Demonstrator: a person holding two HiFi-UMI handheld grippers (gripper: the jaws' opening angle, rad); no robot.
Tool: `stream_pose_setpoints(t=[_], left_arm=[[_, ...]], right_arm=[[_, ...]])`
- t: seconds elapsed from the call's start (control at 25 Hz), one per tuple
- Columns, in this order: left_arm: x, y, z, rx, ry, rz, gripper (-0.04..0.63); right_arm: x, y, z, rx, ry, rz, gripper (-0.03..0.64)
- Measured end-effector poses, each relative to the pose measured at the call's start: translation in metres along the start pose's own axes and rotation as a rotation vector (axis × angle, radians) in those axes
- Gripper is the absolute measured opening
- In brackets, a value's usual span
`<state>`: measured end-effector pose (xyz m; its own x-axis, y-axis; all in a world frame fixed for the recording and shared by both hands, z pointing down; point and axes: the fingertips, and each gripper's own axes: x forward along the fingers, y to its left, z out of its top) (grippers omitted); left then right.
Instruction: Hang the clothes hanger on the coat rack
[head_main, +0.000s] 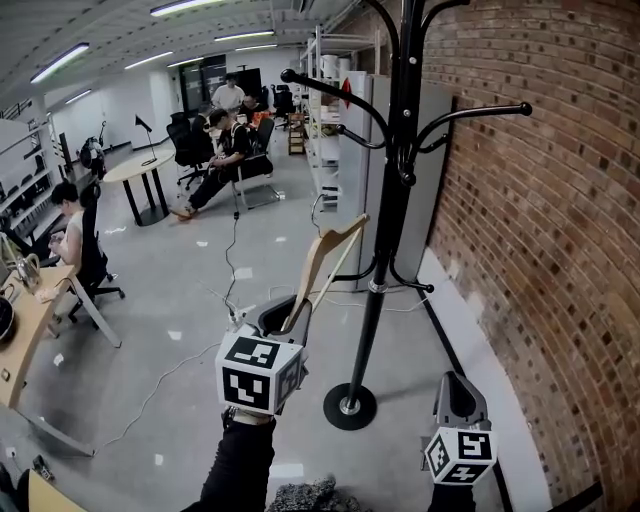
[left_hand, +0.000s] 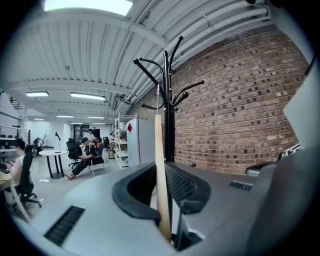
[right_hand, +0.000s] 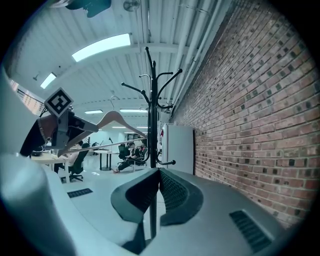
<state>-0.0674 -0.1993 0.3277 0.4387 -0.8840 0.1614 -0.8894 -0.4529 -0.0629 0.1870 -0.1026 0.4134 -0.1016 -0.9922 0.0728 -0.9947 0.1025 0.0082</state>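
Two grippers show low in my head view. The left gripper (head_main: 285, 314) is clamped on the wooden clothes hanger (head_main: 325, 265), which slants up and to the right from its jaws toward the black coat rack (head_main: 392, 200). From the left gripper's (left_hand: 161, 172) own view, the hanger (left_hand: 159, 145) runs as a pale strip straight up between the two pads, which press on it from both sides, with the rack (left_hand: 169, 120) standing just behind it. The right gripper (right_hand: 159, 172) has its jaws together at the tips with nothing between them; through the slit lower down I see only the rack's pole (right_hand: 152, 115). That view also catches the hanger (right_hand: 120, 120) side on, hook uppermost, its far end close beside the pole and resting on none of the pegs. In the head view the right gripper (head_main: 458, 385) sits to the right of the rack's round base (head_main: 350, 405), near the brick wall (head_main: 540, 230).
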Motion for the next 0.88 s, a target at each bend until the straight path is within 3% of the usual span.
stream_pose_setpoints(t=[0.88], left_arm=[[0.135,0.042,0.089,0.067,-0.054,-0.093,0.057]], right_arm=[[0.092,-0.027,0.011,0.016,-0.002,-0.084,0.009]])
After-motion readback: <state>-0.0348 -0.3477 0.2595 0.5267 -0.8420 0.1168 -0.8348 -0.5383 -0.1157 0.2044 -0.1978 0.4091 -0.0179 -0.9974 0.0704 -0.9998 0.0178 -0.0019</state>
